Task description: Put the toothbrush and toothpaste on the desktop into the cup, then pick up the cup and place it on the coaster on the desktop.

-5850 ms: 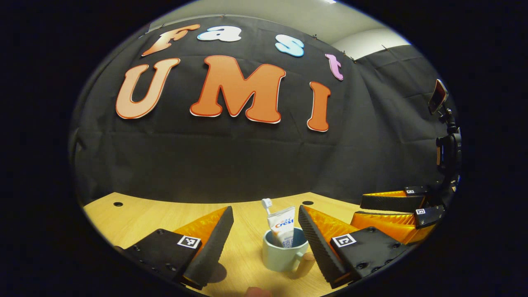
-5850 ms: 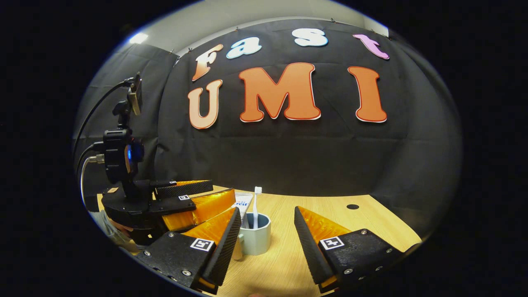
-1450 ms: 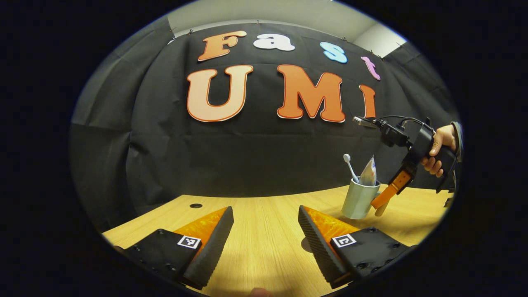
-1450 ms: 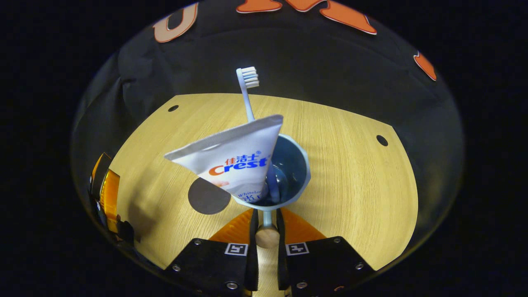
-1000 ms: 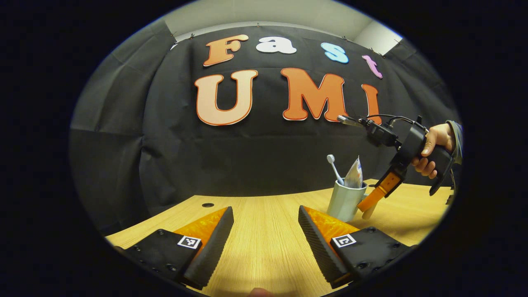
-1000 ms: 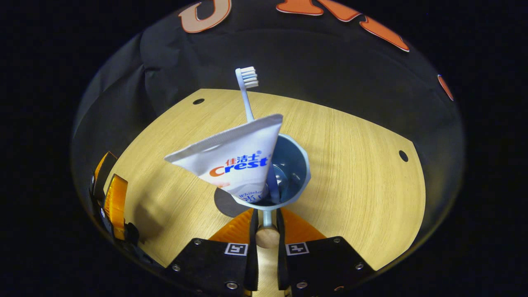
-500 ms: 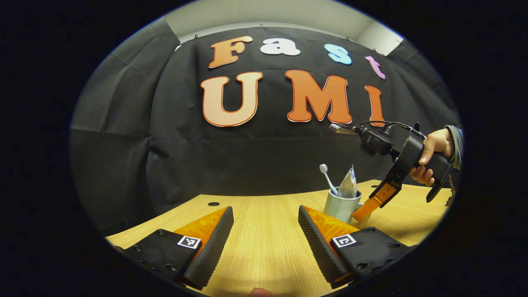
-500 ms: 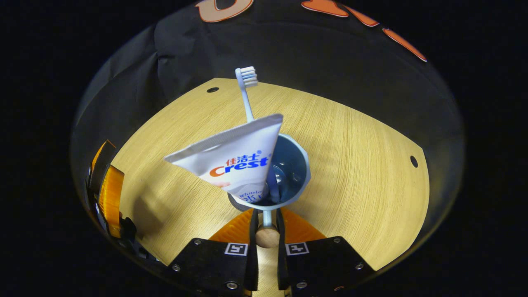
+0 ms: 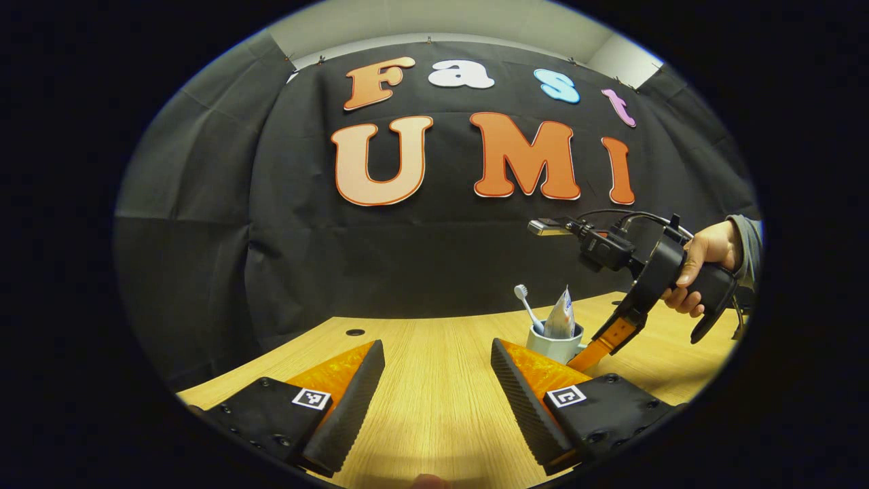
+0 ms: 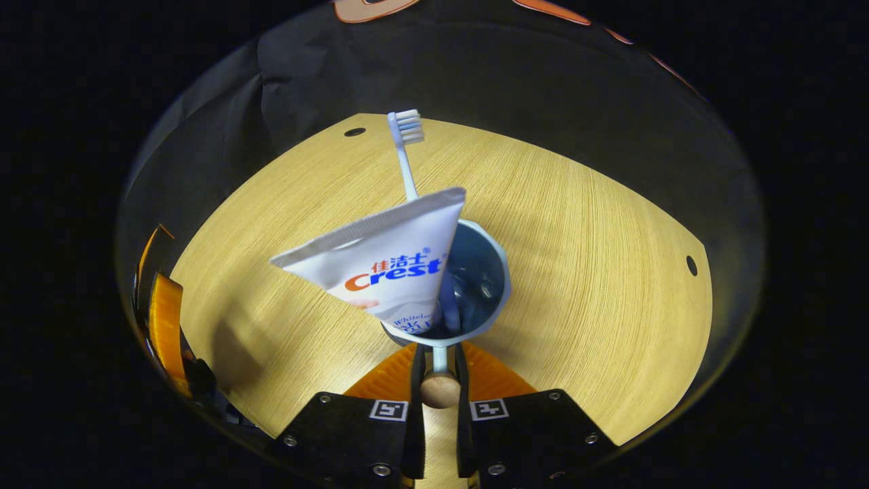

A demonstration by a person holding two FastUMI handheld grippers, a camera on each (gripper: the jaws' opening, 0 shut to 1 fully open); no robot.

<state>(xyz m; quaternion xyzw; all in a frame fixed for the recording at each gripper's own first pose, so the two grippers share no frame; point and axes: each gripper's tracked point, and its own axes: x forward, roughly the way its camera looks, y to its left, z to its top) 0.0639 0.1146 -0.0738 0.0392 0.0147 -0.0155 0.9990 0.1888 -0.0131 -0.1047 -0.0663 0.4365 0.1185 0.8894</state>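
We are holding the right gripper [image 10: 440,370] closed on the handle [image 10: 440,388] of the cup [image 10: 494,268], both fingers pressing its sides, with the cup sitting straight ahead of the fingertips and its mouth facing the camera. The toothpaste [image 10: 383,268] is leaning out of the cup toward the gripper's left, cap end down inside, and the toothbrush [image 10: 407,163] is standing behind it with its bristles up and away from the gripper. Below the cup the desk [image 10: 597,272] is spreading out; we cannot tell whether the cup is touching it, nor can we make out the coaster under it. In the left gripper view, we are keeping the left gripper [image 9: 434,387] wide open with nothing between its fingers, hovering low over the desk [image 9: 434,407]. Ahead and to its right the cup [image 9: 553,346] is standing with the toothbrush [image 9: 524,304] and toothpaste [image 9: 561,318] poking up, partly hidden behind the left gripper's right finger. Just right of the cup, the right gripper [image 9: 594,346] is slanting down to it, gripped by a hand [image 9: 699,261] with a grey sleeve [image 9: 747,244].
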